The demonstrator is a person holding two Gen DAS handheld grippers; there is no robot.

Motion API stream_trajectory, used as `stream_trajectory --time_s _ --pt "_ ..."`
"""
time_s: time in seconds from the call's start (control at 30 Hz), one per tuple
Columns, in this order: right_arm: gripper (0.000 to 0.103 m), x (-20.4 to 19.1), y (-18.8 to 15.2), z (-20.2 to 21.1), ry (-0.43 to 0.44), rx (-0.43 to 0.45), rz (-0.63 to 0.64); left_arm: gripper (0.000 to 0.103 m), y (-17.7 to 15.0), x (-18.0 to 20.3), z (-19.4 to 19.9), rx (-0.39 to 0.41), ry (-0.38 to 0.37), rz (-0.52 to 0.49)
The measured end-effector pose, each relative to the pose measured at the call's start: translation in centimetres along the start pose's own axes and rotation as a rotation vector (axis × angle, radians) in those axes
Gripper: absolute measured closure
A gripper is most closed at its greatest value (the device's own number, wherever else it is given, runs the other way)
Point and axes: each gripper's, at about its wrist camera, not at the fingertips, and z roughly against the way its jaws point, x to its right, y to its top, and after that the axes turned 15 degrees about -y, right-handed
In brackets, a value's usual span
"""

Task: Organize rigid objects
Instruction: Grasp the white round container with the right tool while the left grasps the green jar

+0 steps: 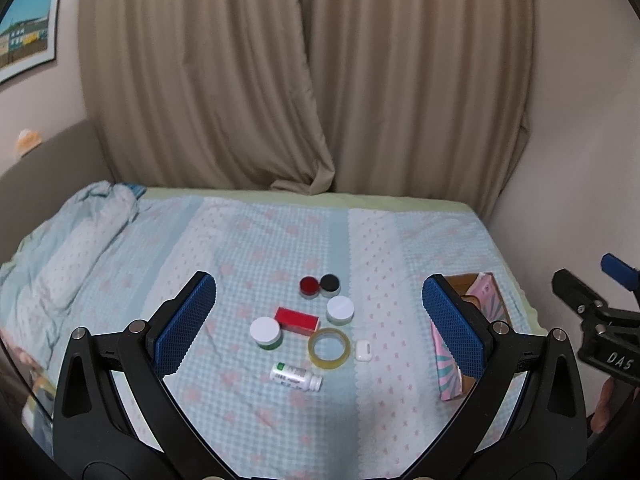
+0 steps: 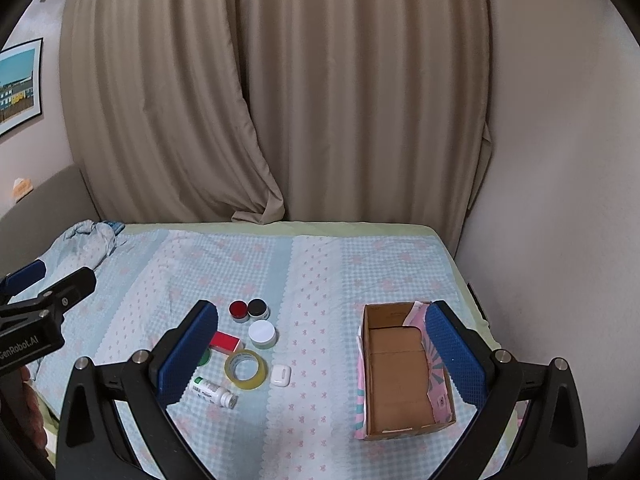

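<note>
Rigid objects: eight small items clustered on the blue-and-pink checked bedsheet (image 2: pixel 320 272), none yet in the open brown cardboard box with pink patterned outside (image 2: pixel 400 372), which looks empty.

Cluster: red-lidded round jar (image 2: pixel 239 310) touching black-lidded round jar (image 2: pixel 258 308) at the far edge; white-lidded round jar (image 2: pixel 262 333); red rectangular box (image 2: pixel 225 341); a second white-lidded jar with green base (image 1: pixel 265 332), mostly hidden in the right wrist view; clear-yellow roll of tape (image 2: pixel 245 369) lying flat; white earbud case (image 2: pixel 280 374) just beside the tape; white pill bottle with green label (image 2: pixel 213 392) on its side, nearest the person.

Key relation: box lies to the right of the cluster, well apart. Pill bottle's long axis runs left-right, slightly slanted, cap to the right.

Left gripper (image 1: pixel 320 320): jaws wide, empty, centred over the cluster. Right gripper (image 2: pixel 320 356): jaws wide, empty, spanning the gap between cluster and box.

Judgement: the left is better lined up for a first pick; the right is nearer the box. The earbud case is closest to the box.
</note>
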Motion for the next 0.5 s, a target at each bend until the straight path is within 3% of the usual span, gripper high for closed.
stream_trajectory --time_s 0.27,0.5 --pt "0.000 -1.9 -0.5 -4.5 0.070 -0.069 0.054 0.001 -3.4 -4.4 -4.4 -0.137 0.060 0.044" --pt "0.000 -6.5 -1.9 -10.8 0.053 -0.194 0.064 0.001 -6.2 -10.9 -10.9 -0.268 0.030 0.066"
